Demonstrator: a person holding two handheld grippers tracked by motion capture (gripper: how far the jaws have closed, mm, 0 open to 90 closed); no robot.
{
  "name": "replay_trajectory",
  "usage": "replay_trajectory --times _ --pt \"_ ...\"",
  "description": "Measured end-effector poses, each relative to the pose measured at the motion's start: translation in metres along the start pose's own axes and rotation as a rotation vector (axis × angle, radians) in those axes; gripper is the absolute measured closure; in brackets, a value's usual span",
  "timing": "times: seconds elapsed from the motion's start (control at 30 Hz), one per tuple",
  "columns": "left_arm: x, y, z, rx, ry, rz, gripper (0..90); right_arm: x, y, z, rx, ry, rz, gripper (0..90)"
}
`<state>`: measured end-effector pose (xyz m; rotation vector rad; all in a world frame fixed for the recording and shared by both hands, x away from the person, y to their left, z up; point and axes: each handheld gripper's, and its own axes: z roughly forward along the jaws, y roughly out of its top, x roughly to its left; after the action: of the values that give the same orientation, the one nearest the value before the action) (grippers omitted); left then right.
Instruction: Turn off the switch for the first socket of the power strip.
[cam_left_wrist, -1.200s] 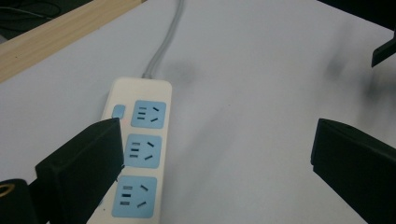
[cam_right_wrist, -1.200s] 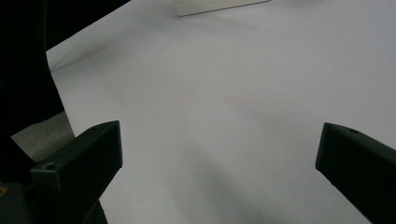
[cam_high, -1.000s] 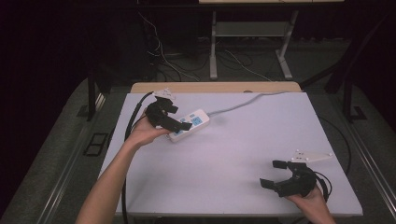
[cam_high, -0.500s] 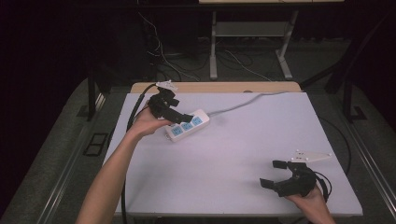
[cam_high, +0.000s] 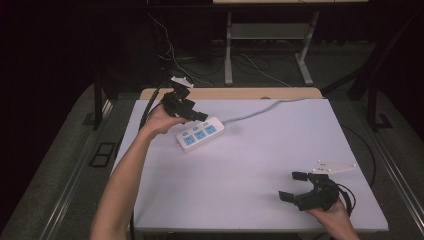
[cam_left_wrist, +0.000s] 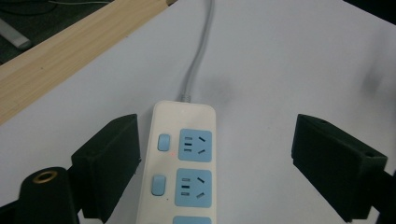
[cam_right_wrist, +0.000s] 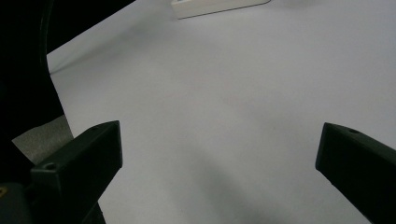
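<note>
A white power strip (cam_high: 200, 134) with blue sockets lies flat on the white table (cam_high: 260, 165), left of centre and towards the back. My left gripper (cam_high: 198, 116) hovers over its cable end, open. Its jaws have just been closing a little. In the left gripper view the strip (cam_left_wrist: 184, 168) lies between and below the jaws of the left gripper (cam_left_wrist: 218, 134), and neither pad touches it. My right gripper (cam_high: 290, 185) rests near the front right corner, open and holding nothing. In the right gripper view, bare table spreads beyond the right gripper (cam_right_wrist: 219, 135), with the strip (cam_right_wrist: 215, 7) far off.
The strip's grey cable (cam_high: 260, 111) runs right and back across the table and off its far edge. A wooden strip (cam_high: 240, 93) borders that far edge. Dark floor with cables and a metal table frame (cam_high: 270, 45) lies beyond.
My left gripper has moved from over the strip's near-left end towards the table's far edge, and its jaws have narrowed slightly. The strip and the right gripper have kept still.
</note>
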<state>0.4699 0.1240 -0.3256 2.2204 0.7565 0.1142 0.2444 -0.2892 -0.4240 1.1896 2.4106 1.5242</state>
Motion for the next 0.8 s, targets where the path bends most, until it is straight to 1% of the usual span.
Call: replay_trajectory --times 0.07,0.17,0.27,0.37,0.47,0.5,0.67,0.73,0.8 --pt "0.003 0.002 0.002 0.000 0.006 -0.007 18.1 0.000 0.000 0.000 0.000 0.001 0.000 0.3" --pt "0.007 0.005 0.006 -0.014 0.009 -0.029 26.9 0.000 0.000 0.000 0.001 0.002 0.000 0.3" --pt "0.009 0.007 0.011 -0.011 0.017 -0.034 34.9 0.000 0.000 0.000 0.002 0.003 -0.001 0.3" --pt "0.012 0.008 0.015 -0.021 0.021 -0.041 46.4 0.000 0.000 0.000 0.002 0.003 -0.001 0.3" --pt "0.016 0.007 0.019 -0.036 0.023 -0.062 55.4 0.000 0.000 0.000 0.002 0.004 -0.002 0.3" --pt "0.017 0.007 0.020 -0.032 0.029 -0.062 57.9 0.000 0.000 0.000 0.002 0.004 -0.002 0.3" --pt "0.024 0.004 0.028 -0.025 0.032 -0.100 67.9 0.000 0.000 0.000 0.003 0.004 -0.003 0.3" --pt "0.026 0.002 0.031 -0.020 0.038 -0.111 73.7 0.000 0.000 0.000 0.004 0.005 -0.004 0.3" --pt "0.029 0.001 0.033 -0.029 0.047 -0.125 80.1 0.000 0.000 0.001 0.005 0.003 -0.005 0.3"
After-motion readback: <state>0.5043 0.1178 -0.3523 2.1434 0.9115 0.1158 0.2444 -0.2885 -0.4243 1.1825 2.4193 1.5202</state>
